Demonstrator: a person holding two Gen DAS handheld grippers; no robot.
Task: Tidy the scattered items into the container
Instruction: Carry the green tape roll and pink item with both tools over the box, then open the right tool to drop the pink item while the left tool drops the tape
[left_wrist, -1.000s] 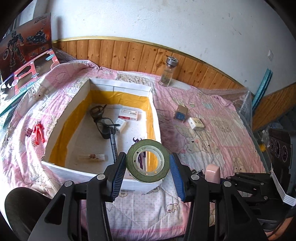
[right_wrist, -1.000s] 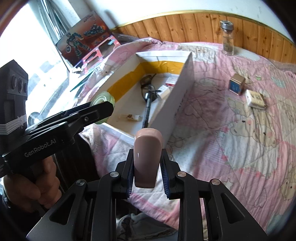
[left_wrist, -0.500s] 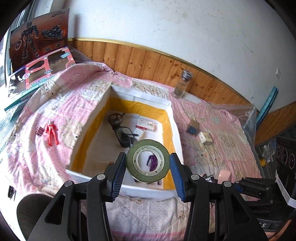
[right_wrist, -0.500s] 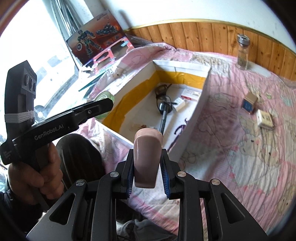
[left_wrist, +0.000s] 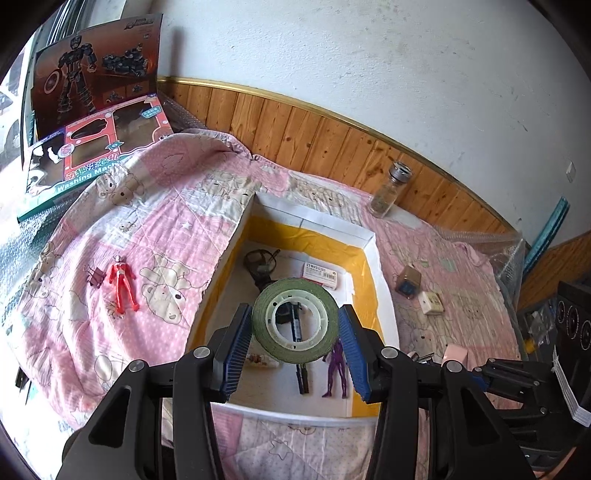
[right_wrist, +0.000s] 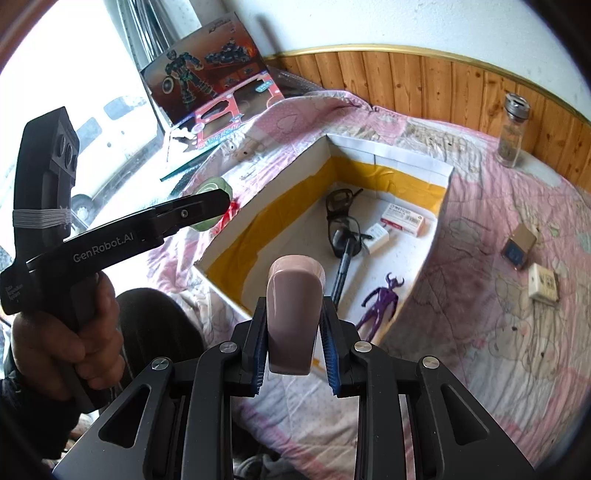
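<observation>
The left tongs (left_wrist: 295, 334) are clenched on a green tape roll (left_wrist: 295, 320), gripped across its width so the open hole faces the camera and the roll's axis runs forward along the fingers. The right tongs (right_wrist: 293, 339) are clenched on a pale pink oblong piece (right_wrist: 293, 314) that stands upright between the blue pads, its long axis pointing away from the wrist. Both loads hang in the air, touching nothing else. The white box with yellow lining (left_wrist: 382, 280), the container, sits on the pink quilted bed (left_wrist: 155, 229) and lies ahead of and below both tongs. In the left wrist view the tape roll appears over the box's near half, with the near wall below the fingers, so the left tongs seem the nearer of the two to a drop; exact height above the floor of the box cannot be told. In the right wrist view the pink piece appears over the near corner of the box, beside the purple figure (right_wrist: 380, 301), so it likely needs a short carry forward and inward first. A red figure (left_wrist: 122, 286) lies on the bed left of the box, and two small boxes (left_wrist: 421, 291) and a glass jar (left_wrist: 389, 192) lie to its right, all yet to be gathered.
</observation>
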